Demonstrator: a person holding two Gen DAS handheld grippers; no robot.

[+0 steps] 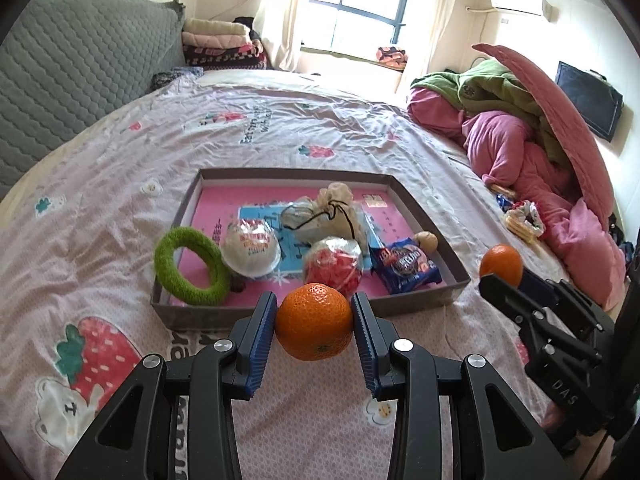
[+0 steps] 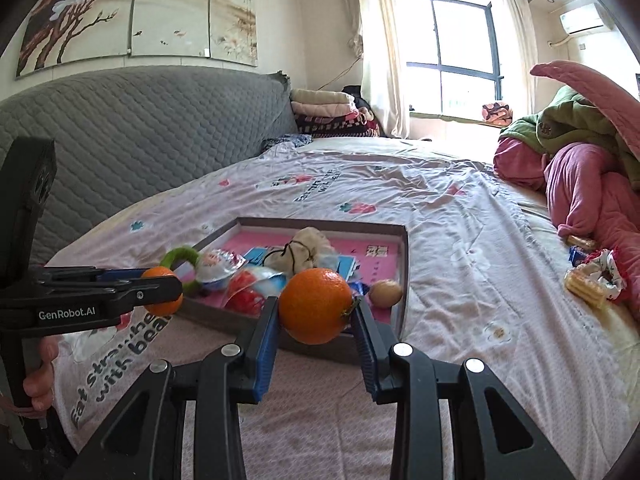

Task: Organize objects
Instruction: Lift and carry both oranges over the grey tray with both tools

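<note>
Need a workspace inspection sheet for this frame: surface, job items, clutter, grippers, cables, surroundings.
Surface: bed sheet, pink print, wrinkled.
Job's things: grey tray holding green ring, blue snack packet, wrapped snacks, cloth pouch; two oranges held above the sheet.
Clutter: snack packets loose by the pink bedding.
Grippers: left gripper shut on orange; right gripper shut on second orange.
Cables: nothing seen.
Surroundings: grey headboard, window, folded blankets.

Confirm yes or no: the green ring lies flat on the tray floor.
No. In the left wrist view the green ring stands tilted against the near left corner of the tray, not flat.
</note>
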